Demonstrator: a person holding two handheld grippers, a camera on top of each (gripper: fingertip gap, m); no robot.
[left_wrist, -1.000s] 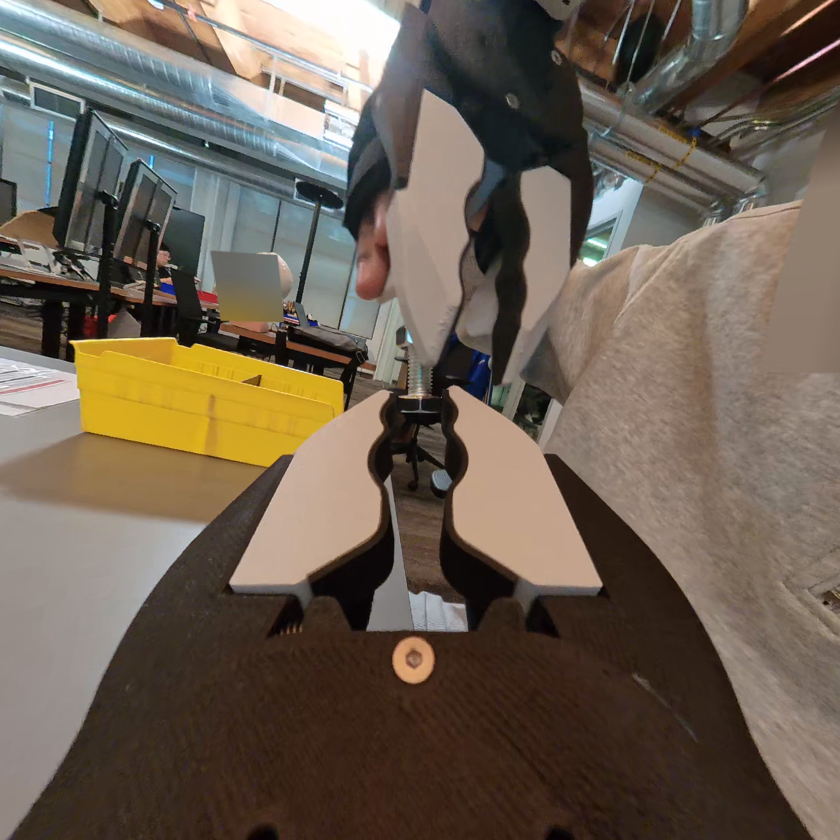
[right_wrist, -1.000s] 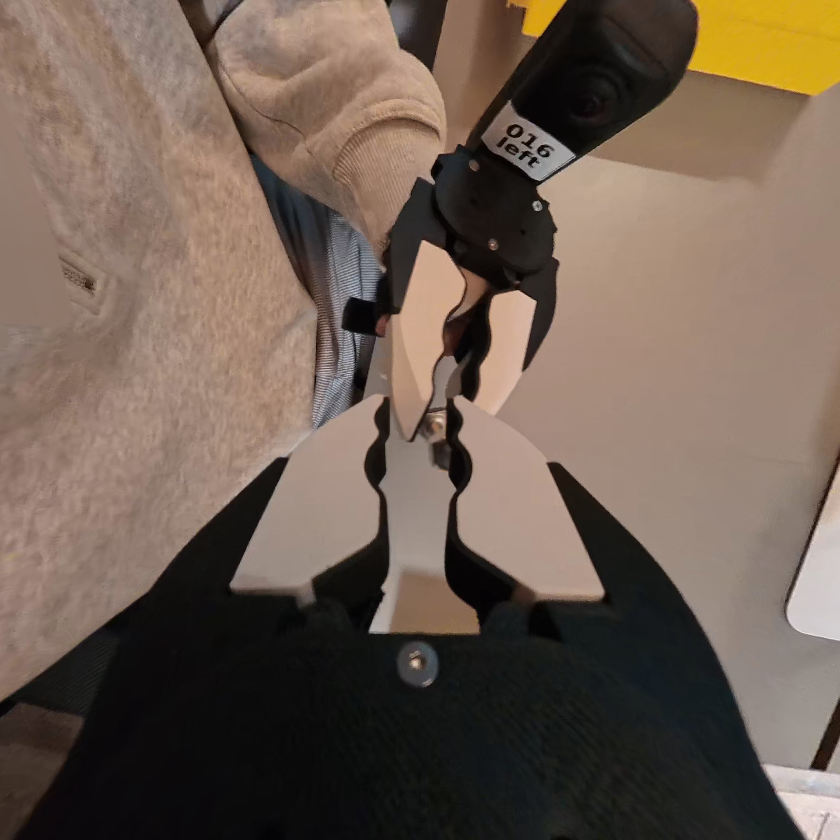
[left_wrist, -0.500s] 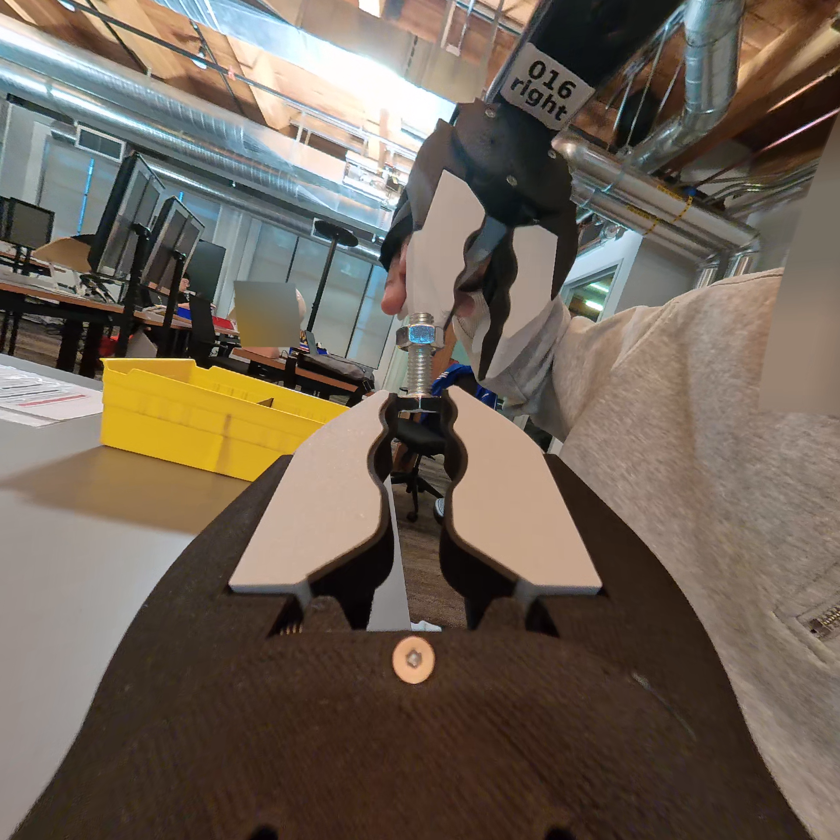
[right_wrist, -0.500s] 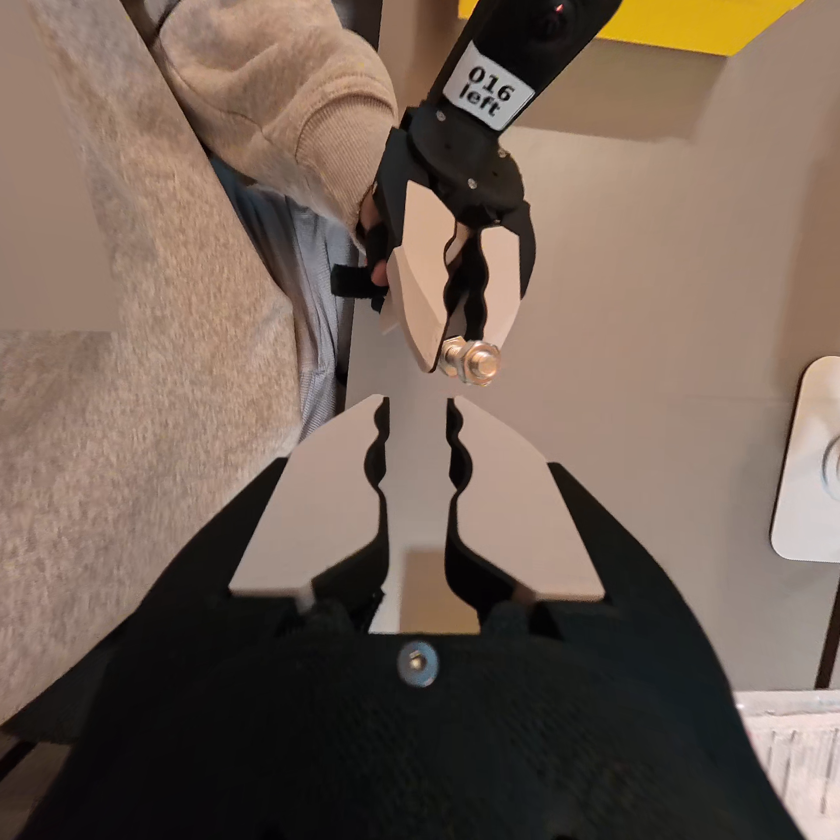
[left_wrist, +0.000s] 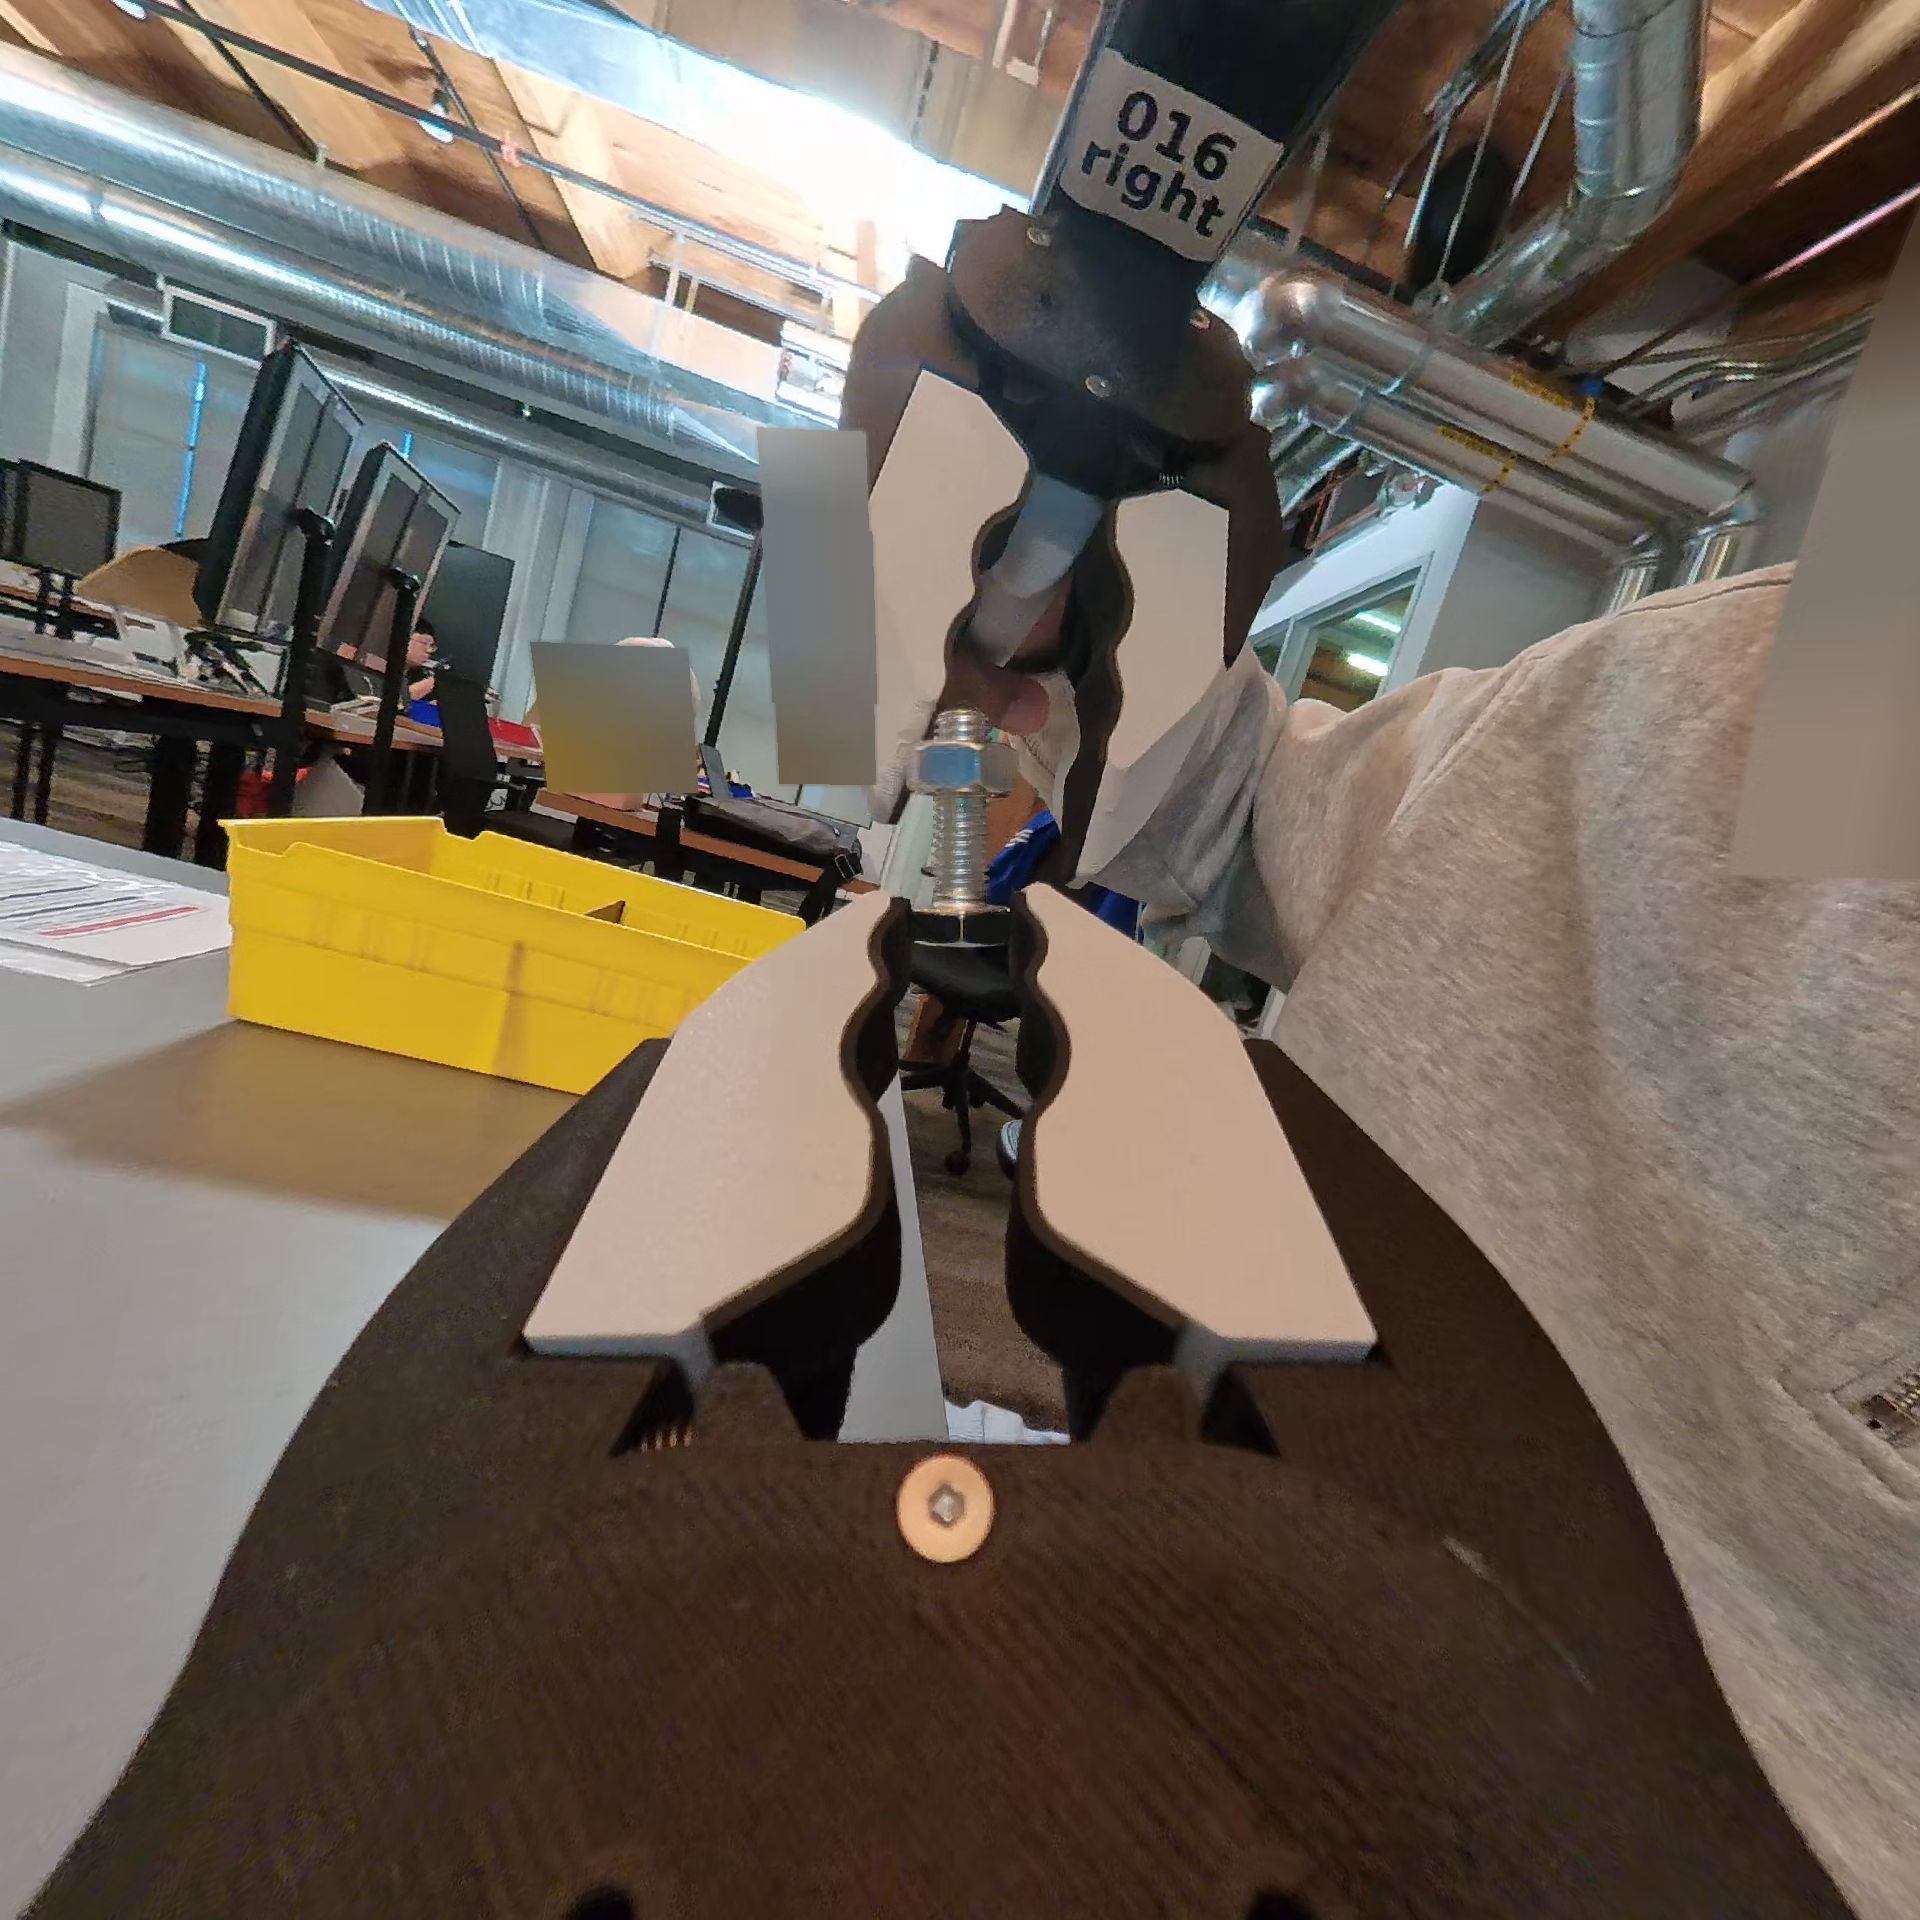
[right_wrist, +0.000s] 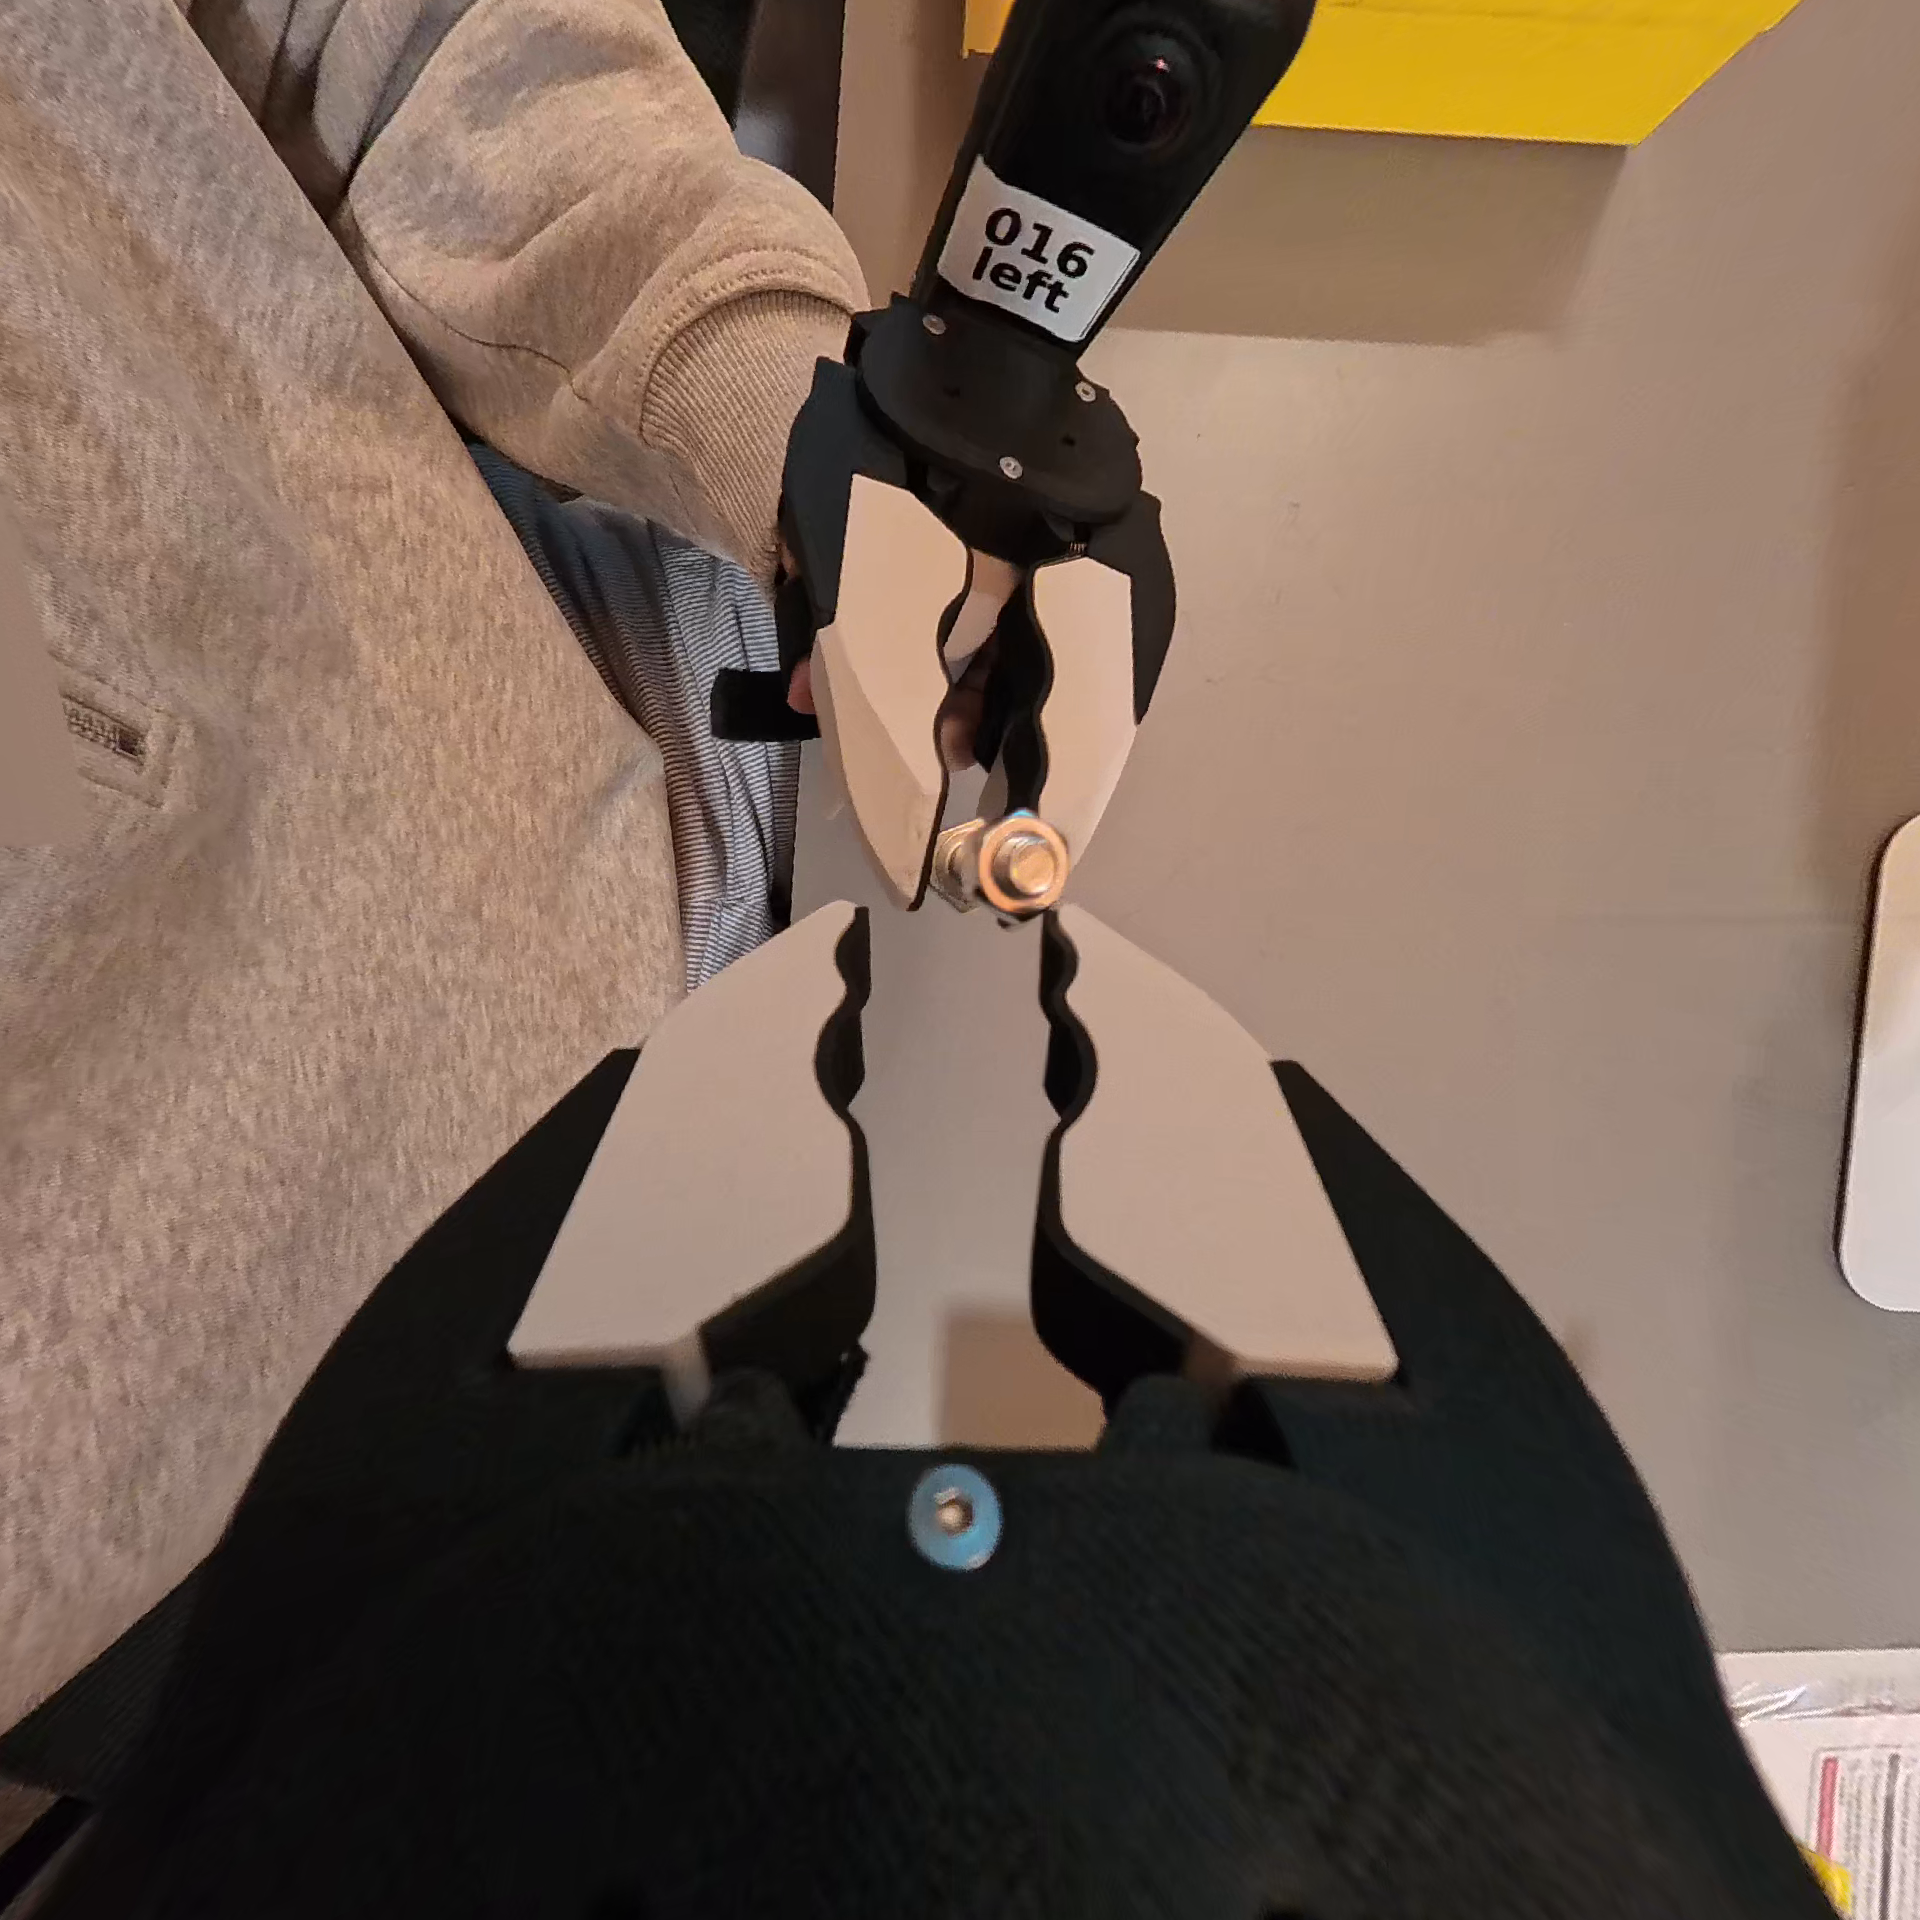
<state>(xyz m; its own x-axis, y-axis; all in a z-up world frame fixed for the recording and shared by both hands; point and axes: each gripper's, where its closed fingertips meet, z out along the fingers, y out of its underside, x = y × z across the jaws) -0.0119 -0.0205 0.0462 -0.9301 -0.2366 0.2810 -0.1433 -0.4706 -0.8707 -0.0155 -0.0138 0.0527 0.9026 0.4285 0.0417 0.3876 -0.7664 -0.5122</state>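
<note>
My left gripper (left_wrist: 954, 909) is shut on the head of a steel bolt (left_wrist: 956, 847) and holds it upright above the grey table (left_wrist: 156, 1299). A hex nut (left_wrist: 956, 771) sits on the thread near the bolt's top end. My right gripper (right_wrist: 948, 920) is open and empty, pointing down at the bolt's tip from just above. In the right wrist view the bolt and nut (right_wrist: 1023, 862) show end-on, just beyond my right fingertip (right_wrist: 1055, 940). The left gripper also shows there (right_wrist: 982, 868), and the right gripper shows in the left wrist view (left_wrist: 987, 821).
A yellow parts bin (left_wrist: 499, 956) stands on the table behind the grippers and shows at the top of the right wrist view (right_wrist: 1455, 62). A printed sheet (left_wrist: 83, 914) lies at far left. A white slab (right_wrist: 1881, 1091) lies at right. The person's grey sweatshirt (left_wrist: 1558, 1039) fills the right. Less than 4 cm separates the two grippers' tips.
My right gripper was down over the bolt's top and nut. It has let go, pulled back up off the bolt and opened wider. My left gripper keeps its hold on the bolt.
</note>
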